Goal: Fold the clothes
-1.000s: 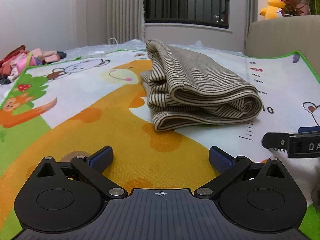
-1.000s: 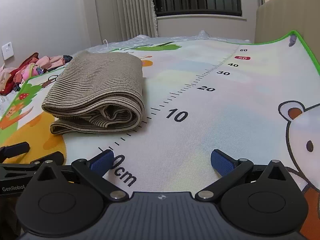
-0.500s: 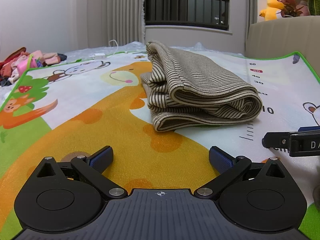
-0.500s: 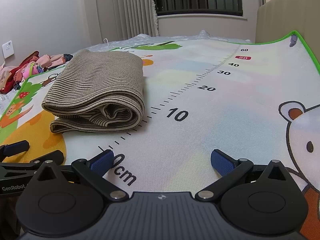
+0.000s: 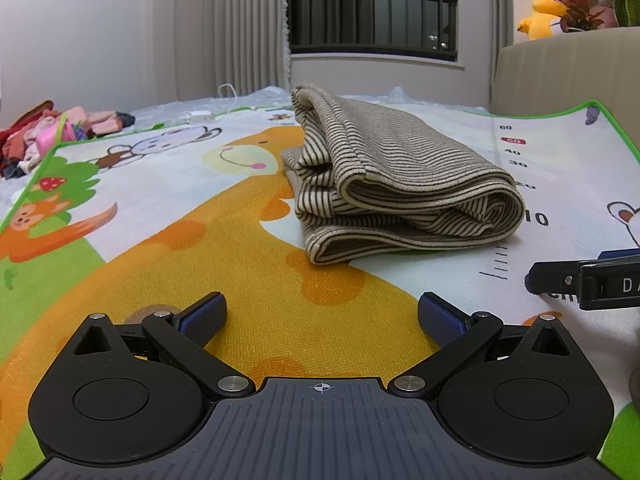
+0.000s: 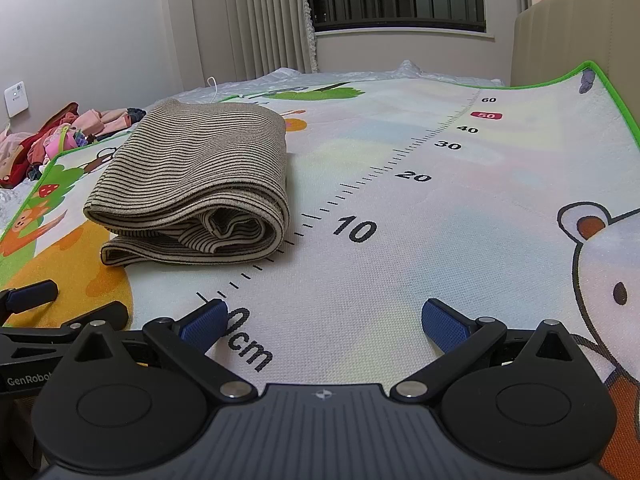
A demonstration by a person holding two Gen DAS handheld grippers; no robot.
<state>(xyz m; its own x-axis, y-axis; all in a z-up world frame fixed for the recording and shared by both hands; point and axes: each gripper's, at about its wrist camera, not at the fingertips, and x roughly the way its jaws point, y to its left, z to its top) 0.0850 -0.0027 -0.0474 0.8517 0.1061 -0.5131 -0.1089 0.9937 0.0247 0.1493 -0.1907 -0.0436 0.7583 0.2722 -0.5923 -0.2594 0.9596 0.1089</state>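
A beige garment with thin dark stripes lies folded into a thick bundle on the cartoon play mat; the same bundle sits left of the printed ruler in the right wrist view. My left gripper rests low over the mat, short of the bundle, open with nothing between its blue pads. My right gripper is open too, over the ruler's zero mark, to the right of the bundle. Each gripper's black finger shows at the edge of the other's view.
A pile of pink and red clothes lies off the mat's far left corner. A beige padded headboard rises at the back right with a yellow plush duck on it. A white charger and cable lie beyond the mat.
Both views have tilted up very slightly; the grippers stay open and low over the mat, and the folded garment has not moved.
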